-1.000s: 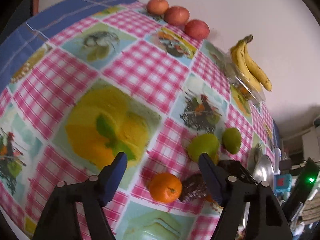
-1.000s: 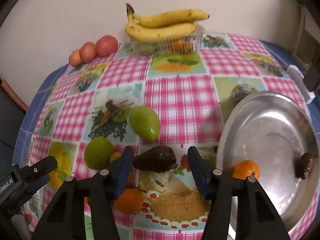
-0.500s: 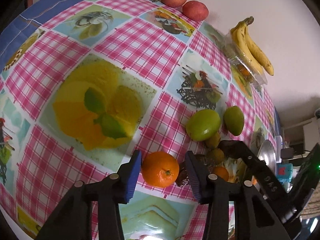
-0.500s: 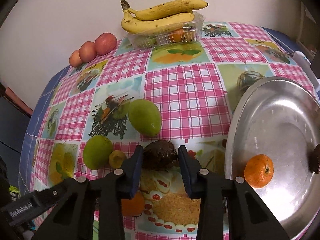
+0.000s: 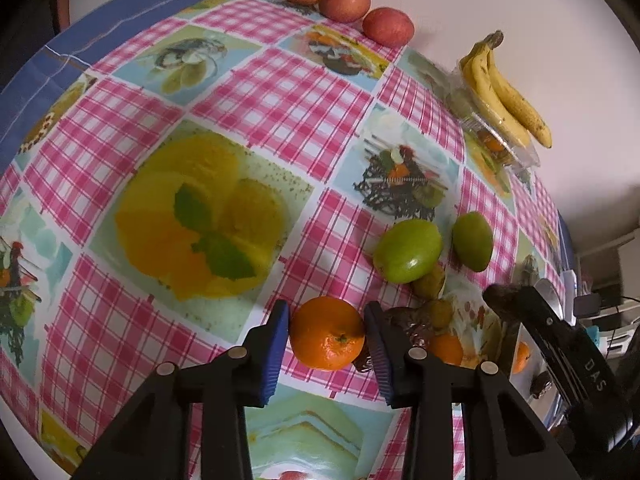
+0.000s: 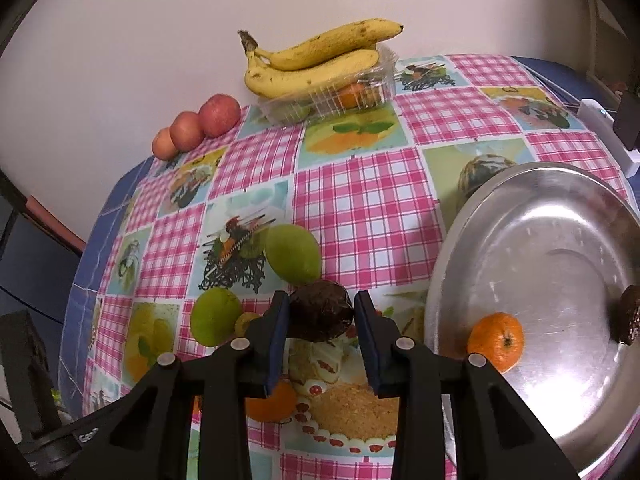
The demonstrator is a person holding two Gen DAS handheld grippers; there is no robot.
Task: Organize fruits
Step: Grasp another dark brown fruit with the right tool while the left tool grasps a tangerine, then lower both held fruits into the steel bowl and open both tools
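Tangerine (image 5: 327, 333), glossy orange, sits clamped in the left hand-held gripper (image 5: 327, 344); right hand-held gripper (image 6: 321, 322) clamps a wrinkled brown avocado (image 6: 321, 317).

Left gripper (image 5: 326, 334) jaws clamped; right gripper (image 6: 320, 322) jaws likewise.

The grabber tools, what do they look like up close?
Each tool, left and right, is black plastic with two angular arms, silver round rivets at the joints, and blue ribbed pads on the fingertips. White letters mark the bodies; only "DAS" on the right one is readable in the left view. No cables or sleeves show.
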